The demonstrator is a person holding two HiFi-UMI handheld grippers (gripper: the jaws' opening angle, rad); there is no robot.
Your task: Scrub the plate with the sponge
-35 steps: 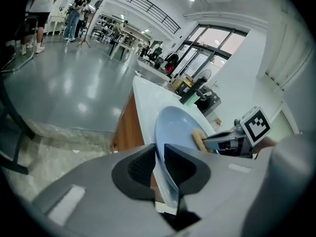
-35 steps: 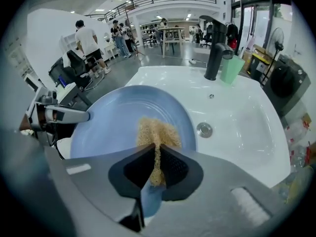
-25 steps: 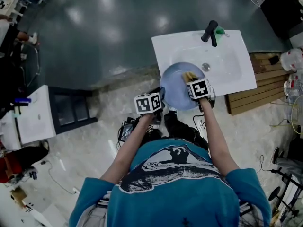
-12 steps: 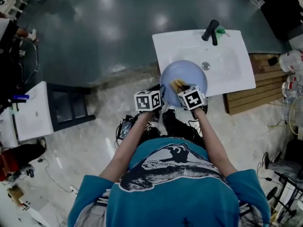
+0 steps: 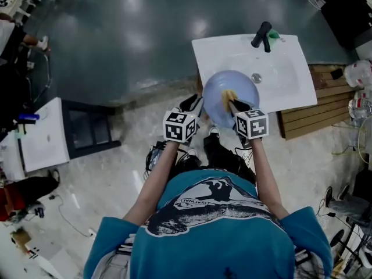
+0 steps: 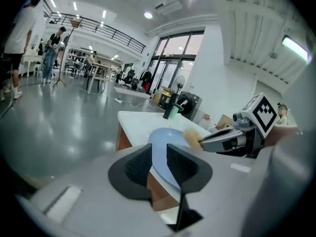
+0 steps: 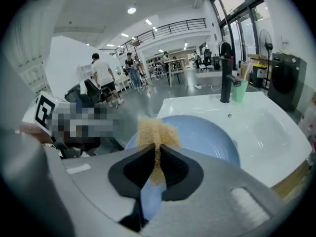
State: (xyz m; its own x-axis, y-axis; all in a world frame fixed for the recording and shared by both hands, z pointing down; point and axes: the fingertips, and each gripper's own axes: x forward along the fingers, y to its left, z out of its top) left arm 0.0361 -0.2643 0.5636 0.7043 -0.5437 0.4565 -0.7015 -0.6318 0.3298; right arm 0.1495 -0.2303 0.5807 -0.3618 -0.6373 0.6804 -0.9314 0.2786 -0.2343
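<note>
Now sponge point(image 7: 157, 132) pinched in right gripper point(image 7: 157, 164), against plate point(image 7: 207, 137).

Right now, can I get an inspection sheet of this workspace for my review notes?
Surface: white sink with black faucet.
Job's things: blue plate held over the sink's near edge; yellow sponge at its face.
Clutter: green cup beside the faucet.
Grippers: left gripper grips the plate's rim, its jaws have just been opening; right gripper has its jaws shut on the sponge.
Cables: loose cable on the floor.
Surroundings: wooden pallet right of the sink; people in the background.
</note>
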